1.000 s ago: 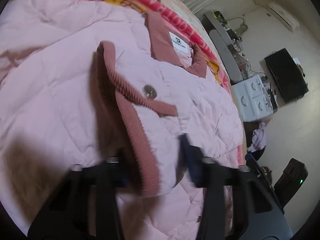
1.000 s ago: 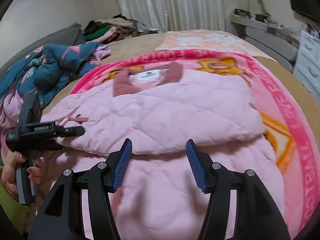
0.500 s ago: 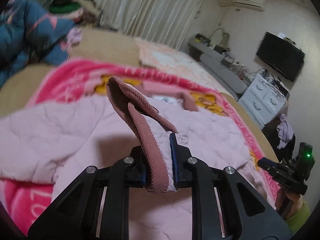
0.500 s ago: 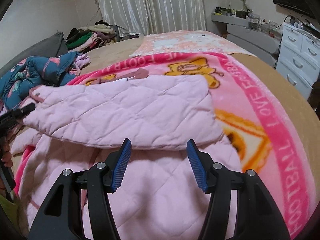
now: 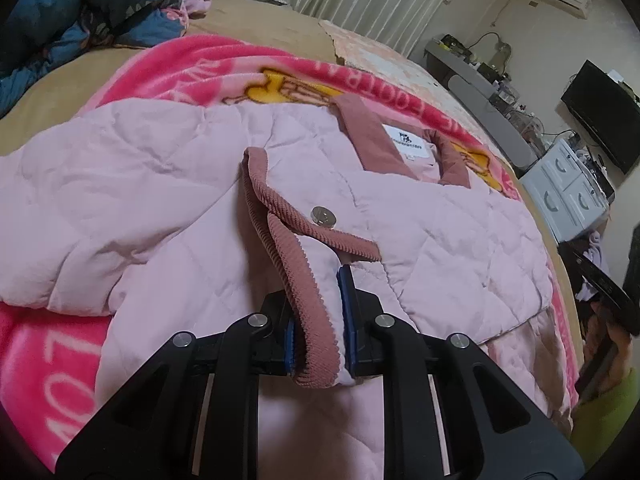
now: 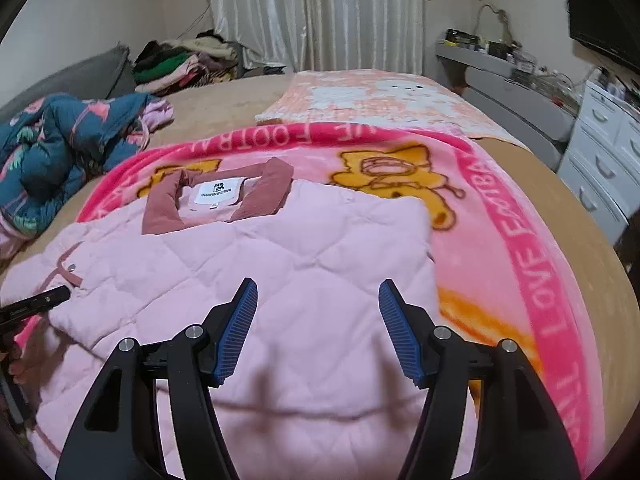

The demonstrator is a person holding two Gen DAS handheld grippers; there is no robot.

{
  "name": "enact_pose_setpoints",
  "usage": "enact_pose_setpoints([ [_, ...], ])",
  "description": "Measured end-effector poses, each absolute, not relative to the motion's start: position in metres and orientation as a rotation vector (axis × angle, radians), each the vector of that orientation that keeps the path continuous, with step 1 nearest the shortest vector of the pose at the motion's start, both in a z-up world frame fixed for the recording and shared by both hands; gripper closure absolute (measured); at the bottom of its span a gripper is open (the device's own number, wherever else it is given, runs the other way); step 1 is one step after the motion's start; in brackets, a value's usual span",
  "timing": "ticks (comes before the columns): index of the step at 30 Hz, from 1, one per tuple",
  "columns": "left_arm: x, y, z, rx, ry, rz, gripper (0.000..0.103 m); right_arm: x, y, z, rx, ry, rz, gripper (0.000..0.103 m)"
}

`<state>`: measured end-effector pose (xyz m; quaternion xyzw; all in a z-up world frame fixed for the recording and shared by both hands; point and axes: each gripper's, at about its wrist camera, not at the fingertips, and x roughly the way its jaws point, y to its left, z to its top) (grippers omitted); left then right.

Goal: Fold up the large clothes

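Note:
A pale pink quilted jacket (image 6: 304, 264) with a dusty-rose collar (image 6: 160, 208) lies on a pink blanket, its sleeves folded across the body. My left gripper (image 5: 318, 320) is shut on the sleeve's rose corduroy cuff (image 5: 288, 256), which carries a metal snap (image 5: 322, 215), and holds it over the jacket (image 5: 140, 200). My right gripper (image 6: 316, 332) is open and empty just above the jacket's middle. The left gripper's tip (image 6: 36, 304) shows at the left edge of the right wrist view beside the cuff (image 6: 68, 274).
The pink cartoon blanket (image 6: 520, 240) covers a tan bed (image 6: 224, 104). A blue floral quilt (image 6: 60, 152) is heaped at the left, a clothes pile (image 6: 180, 60) at the back. White drawers (image 6: 608, 152) and a grey shelf stand to the right.
My left gripper closed on the cuff, lifted it, then carried it over the jacket's body. My right gripper stayed open and shifted over the jacket's middle.

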<state>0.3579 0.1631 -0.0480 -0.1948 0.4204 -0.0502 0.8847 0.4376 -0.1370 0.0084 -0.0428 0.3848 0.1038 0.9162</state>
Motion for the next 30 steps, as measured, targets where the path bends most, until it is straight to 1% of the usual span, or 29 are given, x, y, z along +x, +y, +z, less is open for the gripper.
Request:
enact_pose_setpoints([
  [5,0.358,0.161,-0.05,-0.396,0.883,-0.101,0.092,0.467,-0.146,-0.026,-0.08,0.901,0.183,0.041],
  [8,0.359,0.16,-0.053,-0.403,0.893,-0.111,0.092,0.476,-0.166,-0.048,0.04,0.947,0.195,0.041],
  [12,0.358,0.155,-0.055,-0.397,0.901,-0.12,0.092,0.477,-0.178,-0.055,0.12,0.956,0.185,0.041],
  [19,0.361,0.156,-0.059,-0.413,0.926,-0.119,0.091,0.471,-0.169,-0.058,0.065,0.957,0.14,0.041],
  [20,0.36,0.155,-0.057,-0.411,0.93,-0.118,0.091,0.469,-0.168,-0.056,0.051,0.952,0.135,0.039],
  [21,0.36,0.154,-0.054,-0.401,0.929,-0.115,0.089,0.466,-0.166,-0.055,0.036,0.944,0.136,0.034],
  [23,0.36,0.154,-0.052,-0.389,0.93,-0.109,0.088,0.454,-0.162,-0.048,0.018,0.919,0.141,0.028],
  [24,0.36,0.155,-0.052,-0.394,0.932,-0.107,0.086,0.45,-0.161,-0.045,0.015,0.909,0.146,0.025],
  [25,0.359,0.156,-0.052,-0.399,0.937,-0.105,0.085,0.445,-0.16,-0.041,0.015,0.897,0.156,0.024],
  [27,0.359,0.156,-0.051,-0.391,0.942,-0.093,0.073,0.438,-0.159,-0.036,0.029,0.882,0.171,0.024],
  [28,0.358,0.156,-0.049,-0.385,0.94,-0.088,0.07,0.434,-0.158,-0.033,0.043,0.877,0.182,0.024],
  [29,0.357,0.156,-0.047,-0.383,0.937,-0.088,0.066,0.432,-0.158,-0.031,0.056,0.876,0.19,0.022],
  [30,0.355,0.156,-0.044,-0.382,0.931,-0.089,0.061,0.43,-0.157,-0.029,0.064,0.876,0.193,0.016],
])
